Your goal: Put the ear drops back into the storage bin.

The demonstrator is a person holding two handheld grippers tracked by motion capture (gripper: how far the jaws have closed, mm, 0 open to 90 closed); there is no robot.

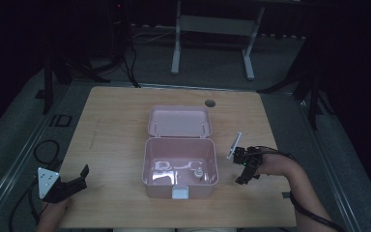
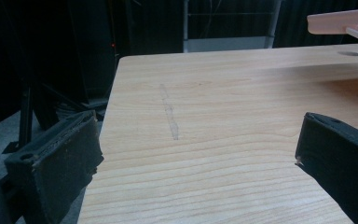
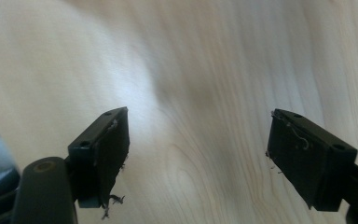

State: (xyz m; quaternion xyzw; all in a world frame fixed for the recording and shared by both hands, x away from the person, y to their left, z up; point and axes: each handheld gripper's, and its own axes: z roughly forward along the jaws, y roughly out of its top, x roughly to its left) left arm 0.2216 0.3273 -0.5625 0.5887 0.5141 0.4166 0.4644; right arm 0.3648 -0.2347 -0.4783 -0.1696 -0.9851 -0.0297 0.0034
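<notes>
High view shows the pink plastic box at the middle of the light wooden surface, its hinged lid thrown back flat on the far side and a white latch on its near wall. Small objects lie on its floor toward the right, too glossy and dim to name. The box's long axis runs left to right across the person's front. The right gripper stands just beside the box's right wall, plainly the nearer of the two, so the box lies to its left; its jaws are apart with nothing between them, only bare wood beneath. The left gripper rests well apart at the near left corner, jaws spread and empty. Beyond lie grey floor, cables and a dark room.
</notes>
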